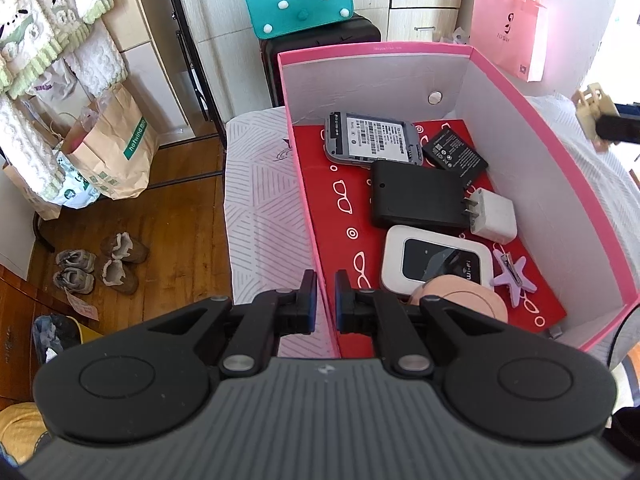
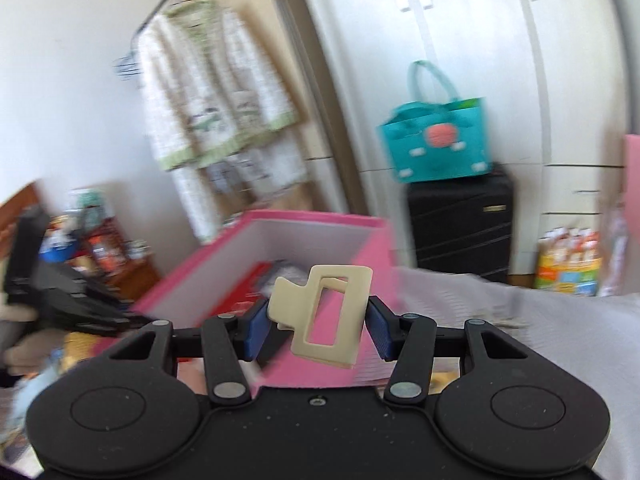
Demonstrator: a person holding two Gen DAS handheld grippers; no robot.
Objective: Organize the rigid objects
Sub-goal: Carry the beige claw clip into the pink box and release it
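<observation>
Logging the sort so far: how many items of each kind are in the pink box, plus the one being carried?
Wi-Fi routers: 2
Battery: 1
Black case: 1
Charger plug: 1
Star clip: 1
Peach disc: 1
Beige claw clip, carried: 1
Total: 8

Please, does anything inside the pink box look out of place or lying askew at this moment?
Yes, slightly. In the pink box the gray device lies with its back open and label showing, and the loose black battery lies askew beside it. The white charger leans against the black case. Nothing looks spilled or broken.
</observation>
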